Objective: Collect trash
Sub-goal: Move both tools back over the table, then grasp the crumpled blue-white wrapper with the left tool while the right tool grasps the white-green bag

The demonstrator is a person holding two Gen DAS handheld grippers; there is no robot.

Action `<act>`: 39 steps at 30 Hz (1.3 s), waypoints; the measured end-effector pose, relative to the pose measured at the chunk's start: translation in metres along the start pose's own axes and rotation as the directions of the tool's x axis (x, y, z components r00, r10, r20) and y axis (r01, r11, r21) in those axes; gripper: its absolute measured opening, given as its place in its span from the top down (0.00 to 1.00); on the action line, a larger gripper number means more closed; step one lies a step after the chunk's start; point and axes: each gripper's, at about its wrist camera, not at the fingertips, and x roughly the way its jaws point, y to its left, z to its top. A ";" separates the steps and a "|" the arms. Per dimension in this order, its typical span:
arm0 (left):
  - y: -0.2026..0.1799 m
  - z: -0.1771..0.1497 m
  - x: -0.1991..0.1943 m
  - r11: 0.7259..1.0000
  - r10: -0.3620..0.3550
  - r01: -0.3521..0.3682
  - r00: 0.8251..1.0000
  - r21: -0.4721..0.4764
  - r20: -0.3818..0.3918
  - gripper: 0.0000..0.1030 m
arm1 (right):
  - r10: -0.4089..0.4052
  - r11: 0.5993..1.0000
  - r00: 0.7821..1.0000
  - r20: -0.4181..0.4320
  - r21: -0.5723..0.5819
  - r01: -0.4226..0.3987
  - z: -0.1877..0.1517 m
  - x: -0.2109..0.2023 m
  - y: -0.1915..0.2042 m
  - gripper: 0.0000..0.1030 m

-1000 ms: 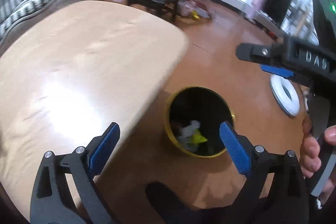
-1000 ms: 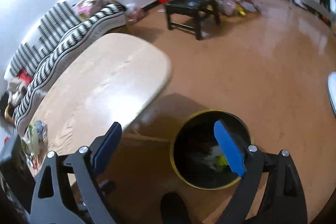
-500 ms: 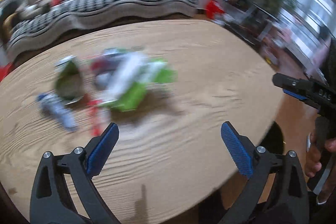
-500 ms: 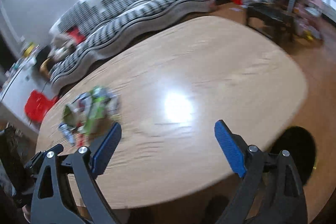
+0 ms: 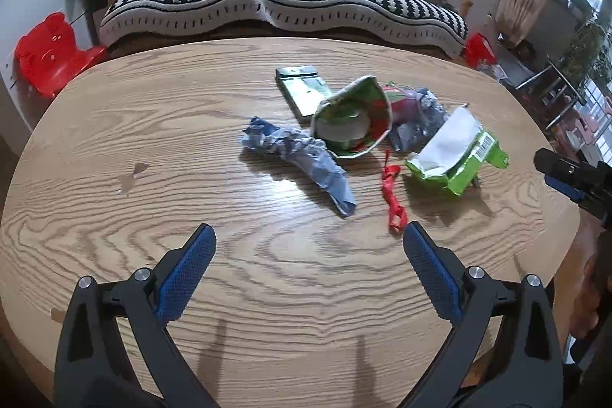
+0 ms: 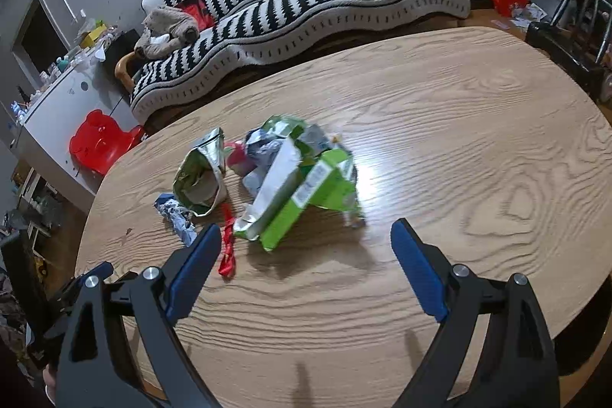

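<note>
Bags lie opened among wrappers on table.

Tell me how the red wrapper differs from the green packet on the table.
The red wrapper is a thin twisted strip lying flat; the green packet is a broad pouch, torn open and puffed up. The wrapper is all red; the packet is bright green outside with a white lining and a barcode. The wrapper lies nearer the left gripper than the packet does. Both are empty-looking litter resting loose on the wooden table, untouched.
</note>
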 end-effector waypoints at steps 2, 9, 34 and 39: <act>0.001 0.000 0.001 1.000 0.002 -0.002 1.000 0.001 0.001 0.07 | 0.001 1.000 1.000 -0.006 -0.004 -0.001 0.000 0.004 0.002 0.16; -0.005 0.001 0.009 1.000 0.008 -0.008 1.000 0.015 -0.011 0.07 | 0.000 1.000 1.000 -0.017 -0.014 0.000 -0.001 0.011 0.005 0.16; -0.012 0.031 0.106 0.986 0.161 -0.163 0.983 -0.022 -0.083 0.09 | -0.058 0.992 0.989 -0.138 0.100 0.073 0.011 0.107 0.009 0.39; -0.010 0.027 0.094 0.984 0.179 -0.180 0.980 0.001 -0.081 0.61 | -0.022 0.995 0.989 -0.143 0.090 0.035 0.007 0.100 0.010 0.57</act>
